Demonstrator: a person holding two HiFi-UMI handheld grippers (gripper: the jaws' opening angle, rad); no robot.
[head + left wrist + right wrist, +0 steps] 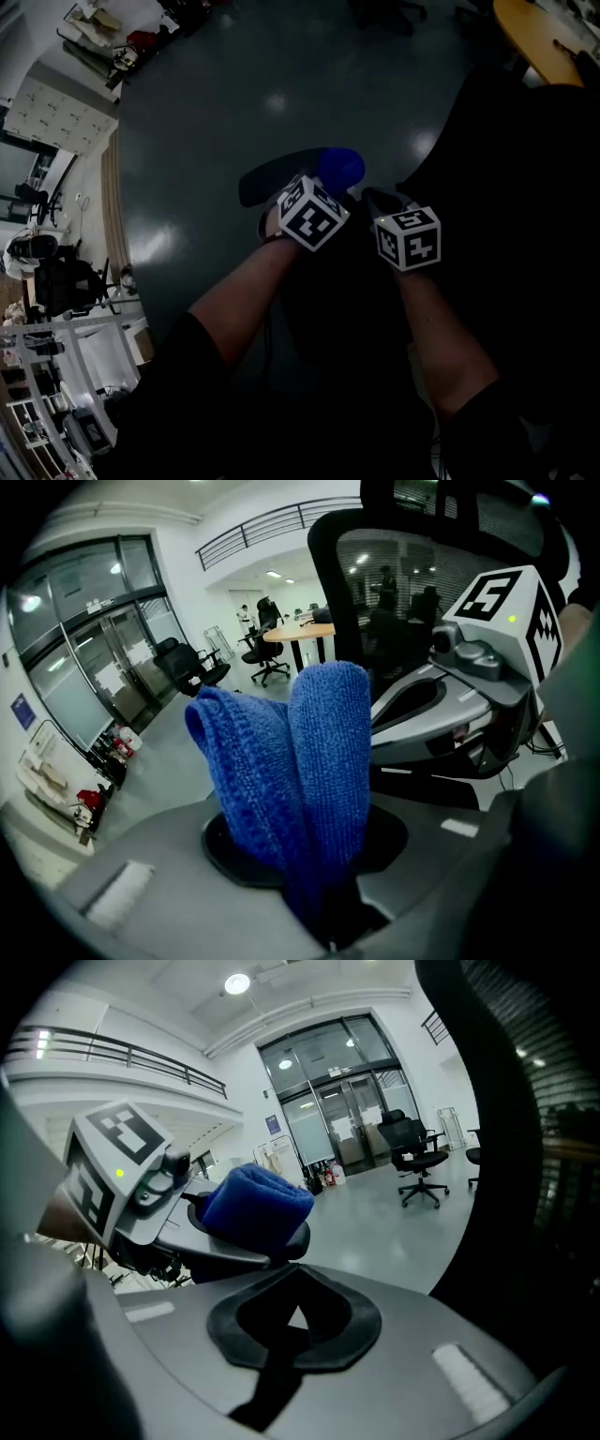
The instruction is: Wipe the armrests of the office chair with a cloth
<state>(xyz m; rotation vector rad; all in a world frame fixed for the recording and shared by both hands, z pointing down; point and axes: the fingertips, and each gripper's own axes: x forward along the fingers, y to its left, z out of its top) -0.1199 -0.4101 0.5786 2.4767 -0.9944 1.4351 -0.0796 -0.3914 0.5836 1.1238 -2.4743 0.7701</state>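
Blue cloth (319,761) over glossy office floor (234,84)

The office chair (330,583) is cut off by the top edge.

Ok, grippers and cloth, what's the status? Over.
Left gripper shut on the folded blue microfibre cloth. Right gripper shut, empty, close beside. Black mesh office chair just beyond; wiping contact unclear.
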